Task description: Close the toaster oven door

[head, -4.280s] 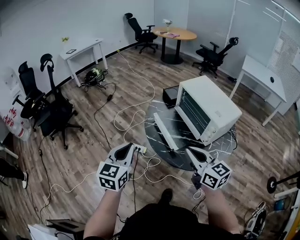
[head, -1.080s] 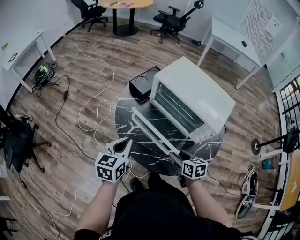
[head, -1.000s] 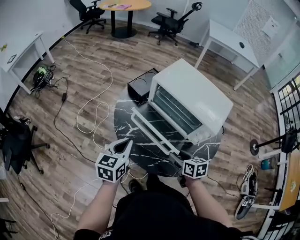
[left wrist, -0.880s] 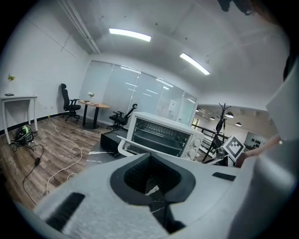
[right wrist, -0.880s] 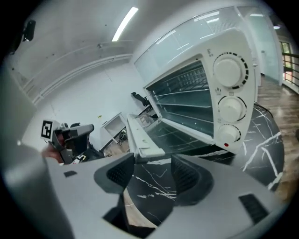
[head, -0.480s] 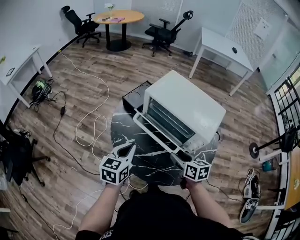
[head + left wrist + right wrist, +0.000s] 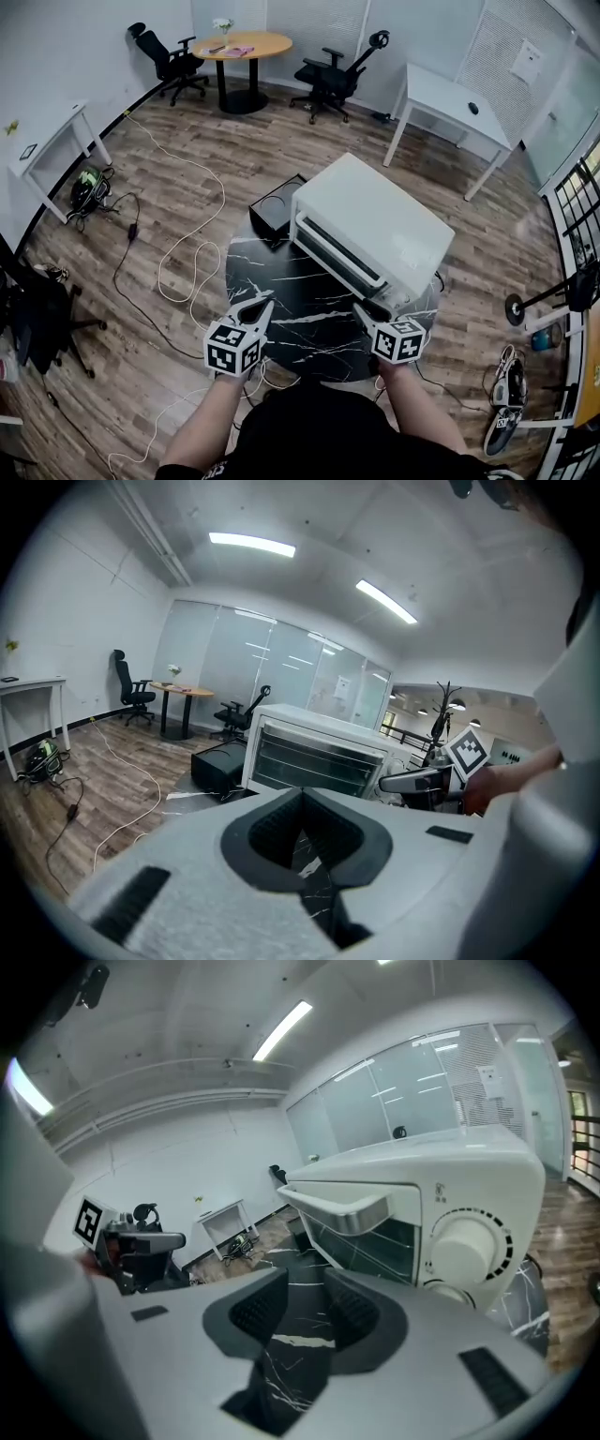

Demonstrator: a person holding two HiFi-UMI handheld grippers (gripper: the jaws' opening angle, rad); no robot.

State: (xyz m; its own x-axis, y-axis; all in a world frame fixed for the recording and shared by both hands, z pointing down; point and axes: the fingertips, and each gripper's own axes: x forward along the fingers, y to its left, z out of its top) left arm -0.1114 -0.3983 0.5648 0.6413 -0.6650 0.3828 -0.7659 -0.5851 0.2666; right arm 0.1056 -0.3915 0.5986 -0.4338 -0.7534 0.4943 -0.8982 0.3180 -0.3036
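Note:
A white toaster oven (image 7: 375,220) stands on a round black marble table (image 7: 300,323). Its glass door (image 7: 339,253) is swung up against the front; in the right gripper view the door handle (image 7: 342,1208) still leans out slightly at the top. My right gripper (image 7: 361,309) hovers in front of the oven's knob end, apart from the door. Its jaws (image 7: 300,1302) have just been closing; a gap remains, with nothing between them. My left gripper (image 7: 265,302) hangs over the table's near left edge, its tips (image 7: 302,803) together and empty.
A black box (image 7: 277,208) sits behind the oven at the table's far edge. White cables (image 7: 187,262) loop over the wooden floor at left. Office chairs, white desks and a round wooden table (image 7: 246,45) stand further off. Shoes (image 7: 502,427) lie at lower right.
The oven door has swung up from lying flat open to almost shut. My right gripper rose with it from the door's front corner and now stands clear of it, jaws narrower.

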